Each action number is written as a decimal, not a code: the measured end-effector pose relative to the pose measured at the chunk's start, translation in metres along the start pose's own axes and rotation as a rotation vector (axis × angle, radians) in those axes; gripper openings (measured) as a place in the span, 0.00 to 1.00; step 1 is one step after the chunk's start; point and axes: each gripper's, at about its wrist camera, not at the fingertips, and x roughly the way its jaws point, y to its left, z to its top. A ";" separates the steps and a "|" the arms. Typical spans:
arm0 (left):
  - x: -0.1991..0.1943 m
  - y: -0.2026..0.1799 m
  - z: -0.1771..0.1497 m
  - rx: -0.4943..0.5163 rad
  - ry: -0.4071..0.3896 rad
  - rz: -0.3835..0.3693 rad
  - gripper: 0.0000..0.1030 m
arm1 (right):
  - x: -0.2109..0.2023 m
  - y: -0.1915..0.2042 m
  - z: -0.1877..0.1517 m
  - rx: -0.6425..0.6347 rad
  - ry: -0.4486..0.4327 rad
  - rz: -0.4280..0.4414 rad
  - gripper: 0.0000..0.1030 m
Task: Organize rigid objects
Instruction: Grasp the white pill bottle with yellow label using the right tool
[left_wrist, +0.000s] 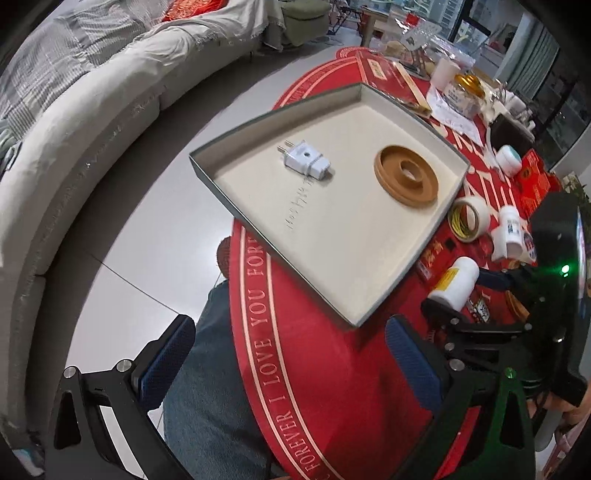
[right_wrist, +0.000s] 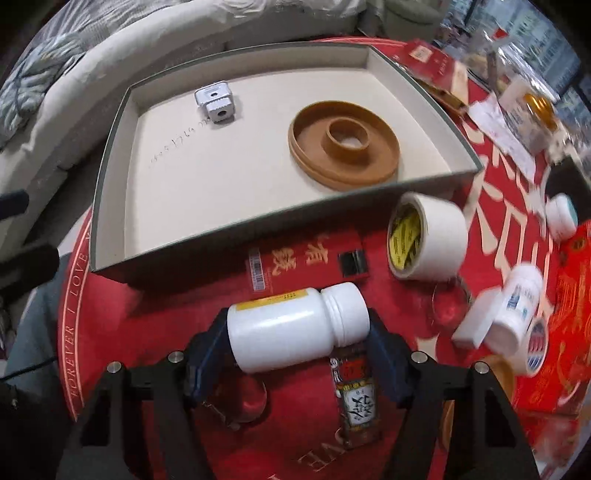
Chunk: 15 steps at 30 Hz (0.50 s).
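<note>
A shallow grey box (left_wrist: 236, 218) (right_wrist: 110, 155) with a cream inside lies on the red round table. It holds a white plug adapter (left_wrist: 304, 159) (right_wrist: 216, 101) and a brown ring-shaped disc (left_wrist: 406, 176) (right_wrist: 343, 147). My right gripper (right_wrist: 297, 332) is shut on a white pill bottle (right_wrist: 295, 328) (left_wrist: 456, 282), held sideways by its base and cap just above the table, in front of the box's near wall. My left gripper (left_wrist: 291, 363) is open and empty over the table's edge, short of the box.
A white tape roll (right_wrist: 428, 236) (left_wrist: 469, 218), a second white bottle (right_wrist: 517, 306) (left_wrist: 511, 230), a small white jar (right_wrist: 561, 216) (left_wrist: 508, 158), a brown sauce bottle (right_wrist: 356, 391) and red packets lie right of the box. A grey sofa (left_wrist: 74, 147) curves behind. My jeans-clad leg (left_wrist: 207, 387) is below the table edge.
</note>
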 end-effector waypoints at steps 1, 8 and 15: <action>-0.001 -0.002 -0.001 0.007 -0.001 -0.002 1.00 | -0.003 -0.002 -0.003 0.019 -0.010 -0.005 0.68; -0.005 -0.052 -0.020 0.160 0.019 -0.071 1.00 | -0.045 -0.039 -0.057 0.282 -0.019 -0.076 0.68; 0.013 -0.135 -0.051 0.374 0.012 -0.049 1.00 | -0.058 -0.076 -0.150 0.542 0.071 -0.193 0.68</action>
